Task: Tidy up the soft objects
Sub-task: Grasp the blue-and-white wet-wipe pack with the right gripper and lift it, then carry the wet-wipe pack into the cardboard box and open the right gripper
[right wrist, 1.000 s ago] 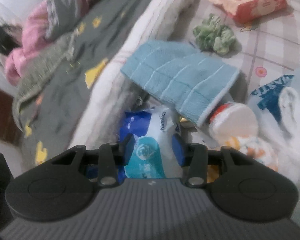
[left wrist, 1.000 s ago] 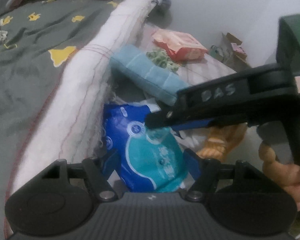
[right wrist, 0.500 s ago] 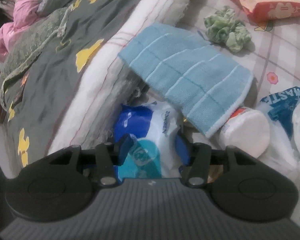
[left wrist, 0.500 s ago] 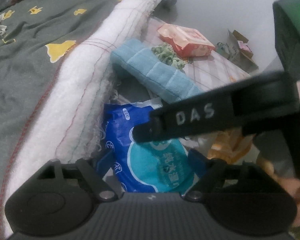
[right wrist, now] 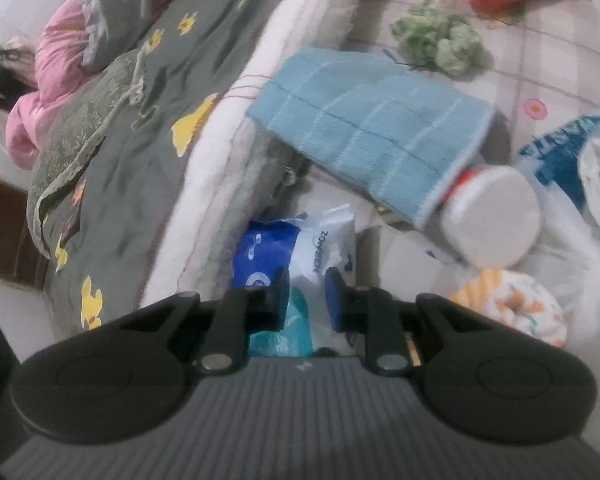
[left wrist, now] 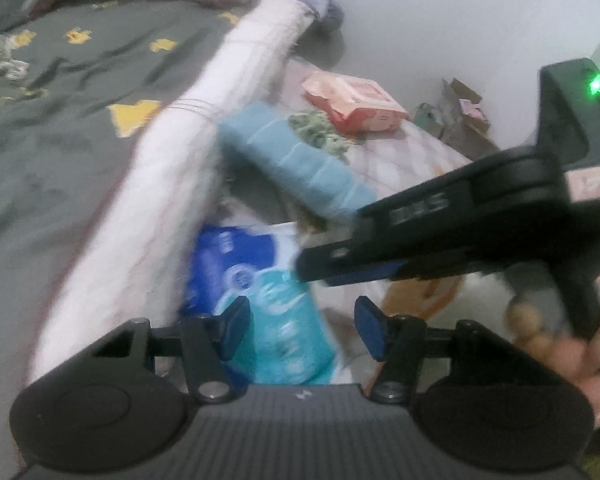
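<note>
A blue and teal plastic packet (left wrist: 260, 300) lies in the gap beside the white quilt edge (left wrist: 172, 184). My left gripper (left wrist: 303, 332) straddles it; its jaws are closing, and the right pad stands clear of the packet. My right gripper (right wrist: 307, 298) comes in from the right (left wrist: 312, 266). Its jaws are closing too, pinched narrow on the packet's (right wrist: 320, 256) white and teal side. A folded light-blue towel (right wrist: 368, 136) lies just beyond, also seen in the left wrist view (left wrist: 300, 164).
On the checked sheet lie a green fluffy bundle (right wrist: 440, 44) and a red wipes pack (left wrist: 356, 104). Right of the packet are a white-lidded jar (right wrist: 490, 220), an orange-flowered cloth (right wrist: 512, 312) and a lettered plastic bag (right wrist: 560, 148). A grey quilt (left wrist: 80, 120) fills the left.
Both pairs of jaws have narrowed around the packet since half a second ago. The right gripper's tip has shifted right and a little down in the left wrist view.
</note>
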Demonstrator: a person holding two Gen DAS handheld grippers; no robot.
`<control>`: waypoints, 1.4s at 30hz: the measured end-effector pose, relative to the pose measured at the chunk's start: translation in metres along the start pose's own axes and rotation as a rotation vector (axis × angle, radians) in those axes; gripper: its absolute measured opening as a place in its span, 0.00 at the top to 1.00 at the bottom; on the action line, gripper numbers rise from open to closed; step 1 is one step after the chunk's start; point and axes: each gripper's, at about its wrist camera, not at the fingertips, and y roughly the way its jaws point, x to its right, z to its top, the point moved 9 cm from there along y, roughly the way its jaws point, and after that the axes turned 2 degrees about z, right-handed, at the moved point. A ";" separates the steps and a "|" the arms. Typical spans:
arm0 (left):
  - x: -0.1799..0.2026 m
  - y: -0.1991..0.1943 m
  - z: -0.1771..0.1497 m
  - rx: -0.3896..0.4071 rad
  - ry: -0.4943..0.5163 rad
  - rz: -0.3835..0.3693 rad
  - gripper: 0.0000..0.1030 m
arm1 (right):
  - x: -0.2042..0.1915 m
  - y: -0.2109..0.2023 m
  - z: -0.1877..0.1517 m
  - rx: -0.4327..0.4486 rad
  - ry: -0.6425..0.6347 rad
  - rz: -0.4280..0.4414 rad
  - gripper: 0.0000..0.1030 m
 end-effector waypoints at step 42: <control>0.063 -0.065 0.036 0.146 0.151 0.038 0.23 | -0.023 -0.092 -0.010 0.189 -0.016 0.188 0.50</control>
